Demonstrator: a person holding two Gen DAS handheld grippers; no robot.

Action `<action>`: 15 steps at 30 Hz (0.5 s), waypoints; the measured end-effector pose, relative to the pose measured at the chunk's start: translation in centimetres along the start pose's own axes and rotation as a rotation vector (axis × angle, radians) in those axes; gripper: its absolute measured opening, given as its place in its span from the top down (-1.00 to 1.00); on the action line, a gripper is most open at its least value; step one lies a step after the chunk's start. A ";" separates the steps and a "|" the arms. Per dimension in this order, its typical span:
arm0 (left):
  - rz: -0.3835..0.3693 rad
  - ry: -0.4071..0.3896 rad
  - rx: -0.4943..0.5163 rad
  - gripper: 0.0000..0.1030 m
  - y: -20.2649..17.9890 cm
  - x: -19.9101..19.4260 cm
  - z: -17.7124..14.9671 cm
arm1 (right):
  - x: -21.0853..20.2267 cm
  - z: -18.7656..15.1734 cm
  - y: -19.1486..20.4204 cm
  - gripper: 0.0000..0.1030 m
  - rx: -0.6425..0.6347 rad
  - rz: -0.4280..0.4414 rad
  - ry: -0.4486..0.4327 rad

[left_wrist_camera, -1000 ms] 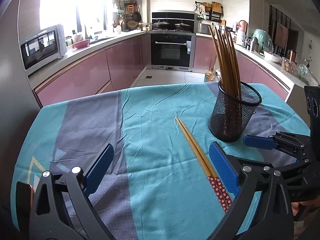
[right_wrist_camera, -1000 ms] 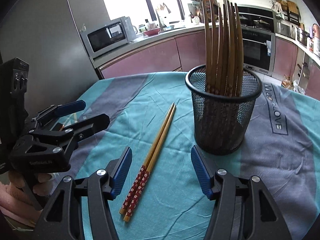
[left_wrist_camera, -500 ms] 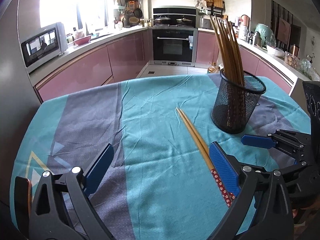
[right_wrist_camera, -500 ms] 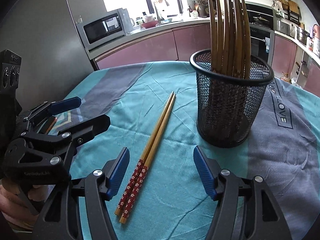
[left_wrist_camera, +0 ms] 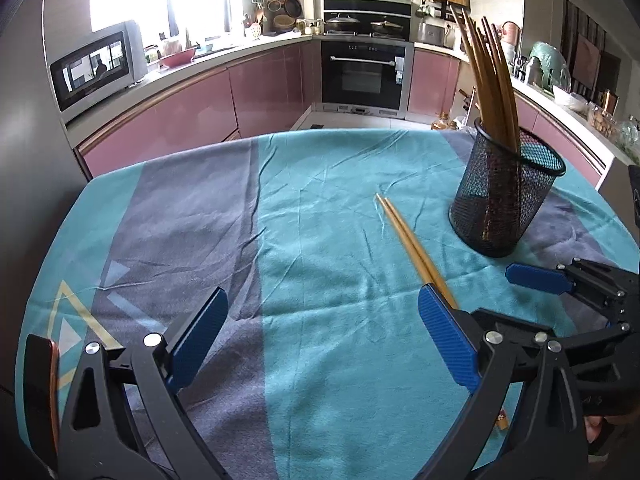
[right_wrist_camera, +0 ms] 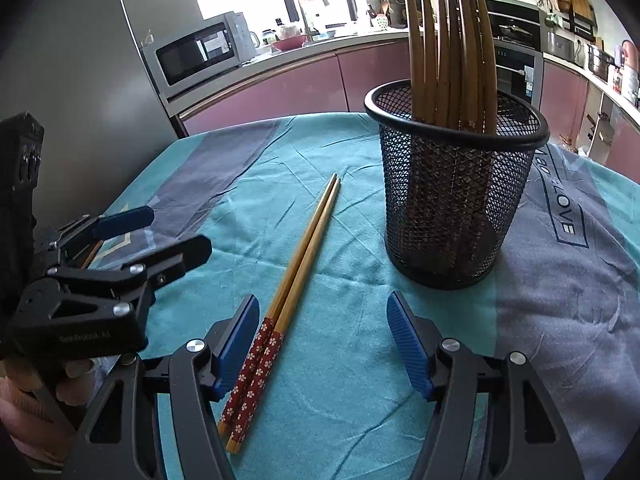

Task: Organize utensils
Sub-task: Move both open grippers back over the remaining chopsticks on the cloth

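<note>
A pair of wooden chopsticks (right_wrist_camera: pixel 304 256) with red flowered ends lies flat on the teal cloth; it also shows in the left wrist view (left_wrist_camera: pixel 408 240). A black mesh holder (right_wrist_camera: pixel 452 200) stands upright to their right with several wooden chopsticks in it, also in the left wrist view (left_wrist_camera: pixel 504 196). My right gripper (right_wrist_camera: pixel 324 344) is open and empty, low over the cloth, with the red ends between its pads and close to the left pad. My left gripper (left_wrist_camera: pixel 320 336) is open and empty, to the left of the pair.
The table (left_wrist_camera: pixel 320 208) has a teal and grey cloth with creases. Its far edge drops toward the kitchen floor. Pink cabinets, a microwave (left_wrist_camera: pixel 96 64) and an oven (left_wrist_camera: pixel 364 72) stand behind. A grey fridge wall is on the left.
Both grippers have moved forward and lower toward the lying chopsticks. The right gripper's pads now stand on either side of the red ends. Both stay open.
</note>
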State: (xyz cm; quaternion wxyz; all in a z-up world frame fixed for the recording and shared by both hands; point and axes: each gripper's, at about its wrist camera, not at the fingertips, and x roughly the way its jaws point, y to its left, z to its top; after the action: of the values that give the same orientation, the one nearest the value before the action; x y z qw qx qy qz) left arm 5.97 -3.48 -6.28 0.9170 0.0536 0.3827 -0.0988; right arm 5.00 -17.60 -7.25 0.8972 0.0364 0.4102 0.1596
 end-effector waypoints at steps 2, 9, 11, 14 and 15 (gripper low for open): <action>-0.005 0.010 -0.003 -0.82 0.0 0.3 -0.2 | 0.0 0.2 0.0 -0.24 0.000 -0.006 -0.004; -0.015 0.017 -0.006 -0.81 0.0 0.7 -0.3 | -0.5 0.6 0.0 -0.24 0.002 -0.010 -0.018; -0.015 0.023 -0.007 -0.81 0.0 0.9 -0.3 | -0.5 0.7 -0.1 -0.24 0.001 -0.014 -0.016; -0.020 0.034 -0.008 -0.79 0.0 1.0 -0.5 | -0.5 0.8 -0.2 -0.24 0.003 -0.012 -0.018; -0.020 0.037 -0.008 -0.78 0.0 1.0 -0.5 | -0.6 0.8 -0.2 -0.23 -0.001 -0.024 -0.022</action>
State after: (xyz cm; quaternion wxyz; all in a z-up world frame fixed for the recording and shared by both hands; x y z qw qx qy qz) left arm 6.35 -3.56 -7.32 0.9090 0.0480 0.4003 -0.1052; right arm 5.28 -17.92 -6.31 0.9036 0.0330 0.4005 0.1486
